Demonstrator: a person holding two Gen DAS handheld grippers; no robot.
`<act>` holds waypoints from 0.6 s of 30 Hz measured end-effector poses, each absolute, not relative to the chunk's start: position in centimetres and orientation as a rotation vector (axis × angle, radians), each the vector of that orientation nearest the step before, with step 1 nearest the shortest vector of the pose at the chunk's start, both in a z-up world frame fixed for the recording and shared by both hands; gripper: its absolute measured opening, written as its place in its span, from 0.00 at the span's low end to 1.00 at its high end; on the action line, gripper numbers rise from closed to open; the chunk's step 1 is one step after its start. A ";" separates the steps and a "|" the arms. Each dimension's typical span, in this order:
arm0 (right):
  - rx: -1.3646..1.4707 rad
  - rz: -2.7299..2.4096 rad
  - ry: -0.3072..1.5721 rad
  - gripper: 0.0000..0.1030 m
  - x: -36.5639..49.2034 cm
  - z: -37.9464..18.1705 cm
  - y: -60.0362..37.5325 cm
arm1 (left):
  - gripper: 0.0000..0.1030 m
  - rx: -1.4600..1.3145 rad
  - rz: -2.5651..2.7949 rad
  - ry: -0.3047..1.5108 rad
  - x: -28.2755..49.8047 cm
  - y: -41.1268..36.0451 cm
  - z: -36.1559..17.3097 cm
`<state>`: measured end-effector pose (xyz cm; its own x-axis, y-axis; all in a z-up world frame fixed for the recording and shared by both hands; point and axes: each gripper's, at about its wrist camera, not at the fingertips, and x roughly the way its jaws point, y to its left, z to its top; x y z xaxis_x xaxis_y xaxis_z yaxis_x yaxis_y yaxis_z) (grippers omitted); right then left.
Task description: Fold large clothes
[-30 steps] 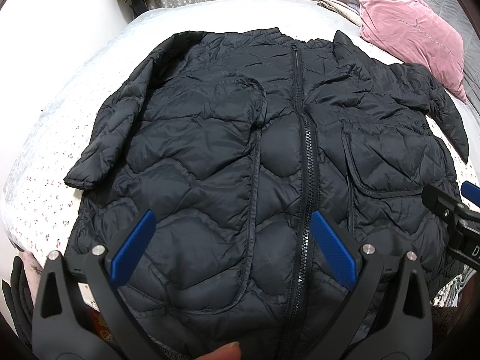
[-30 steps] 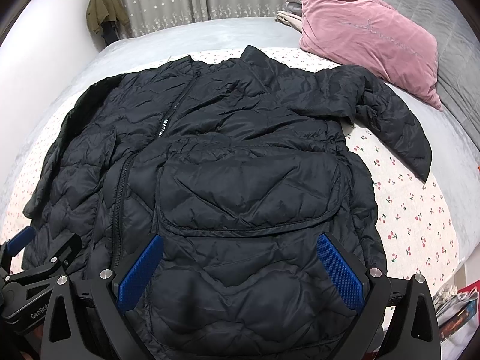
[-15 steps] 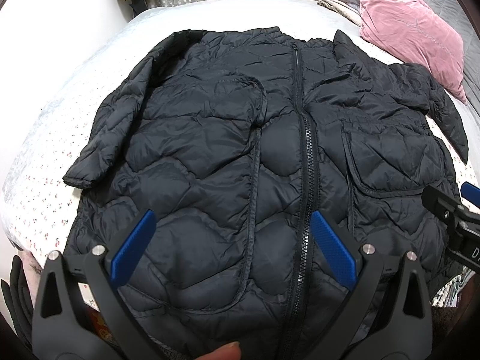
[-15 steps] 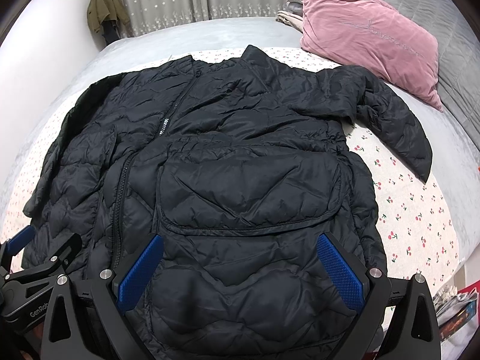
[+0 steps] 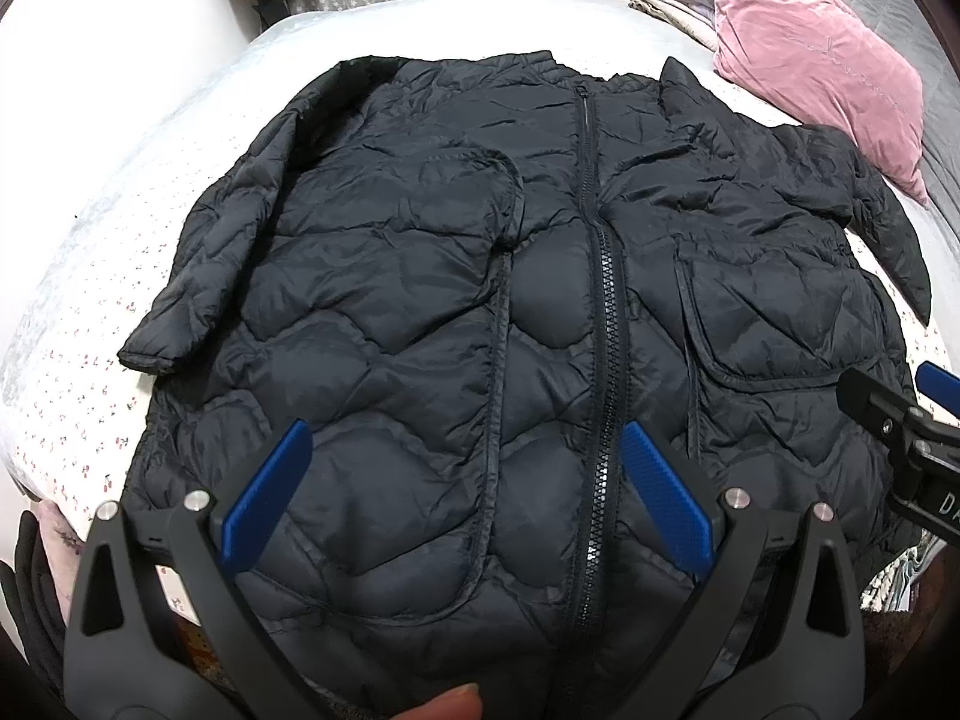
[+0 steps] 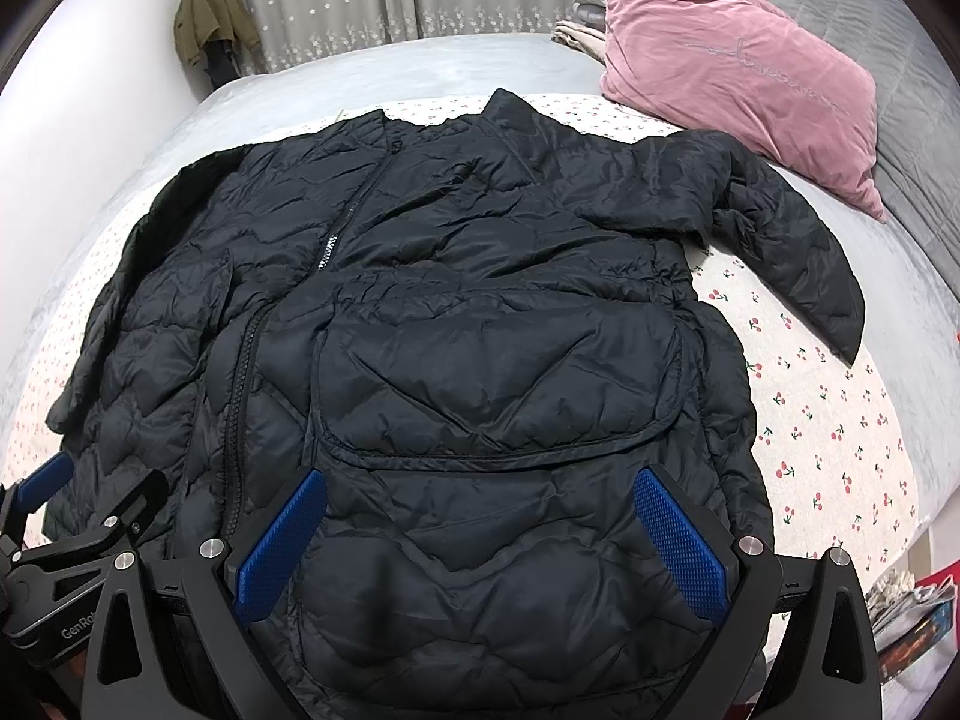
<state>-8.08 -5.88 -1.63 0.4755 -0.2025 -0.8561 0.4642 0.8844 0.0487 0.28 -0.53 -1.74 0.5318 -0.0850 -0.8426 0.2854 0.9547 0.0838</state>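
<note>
A black quilted puffer jacket [image 5: 480,312] lies flat and zipped, front up, on the bed, collar at the far end, hem toward me. It also shows in the right wrist view [image 6: 492,360]. Its left sleeve [image 5: 204,276] lies along the body; its right sleeve [image 6: 798,252] angles out over the sheet. My left gripper [image 5: 465,456] is open and empty, above the hem left of the zipper [image 5: 600,330]. My right gripper [image 6: 480,504] is open and empty, above the hem below the right pocket flap [image 6: 498,384]. Each gripper shows at the edge of the other's view.
A cherry-print sheet [image 6: 840,432] covers the bed. A pink pillow [image 6: 738,72] and folded linens [image 5: 672,6] lie at the far right by a grey quilt [image 6: 918,120]. An olive coat [image 6: 210,24] hangs by the curtains. Books or magazines [image 6: 912,618] lie beside the bed at lower right.
</note>
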 end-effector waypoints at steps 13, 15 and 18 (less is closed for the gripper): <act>0.290 -0.430 0.986 1.00 -8.2 -1.7 -6.1 | 0.99 0.227 -0.278 0.946 0.5 -0.5 -1.6; 0.284 -0.437 0.978 1.00 -8.2 -1.7 -6.3 | 0.99 0.226 -0.312 0.935 0.5 -0.5 -1.4; 0.262 -0.439 0.970 1.00 -8.1 -1.8 -6.5 | 0.99 0.184 -0.365 0.954 1.0 0.4 -1.2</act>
<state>-8.15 -6.53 -1.77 0.4882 -0.2410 -0.8388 0.4707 0.8820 0.0206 1.04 0.36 -1.22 0.5232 -0.2223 -0.8227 0.3831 0.9237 -0.0060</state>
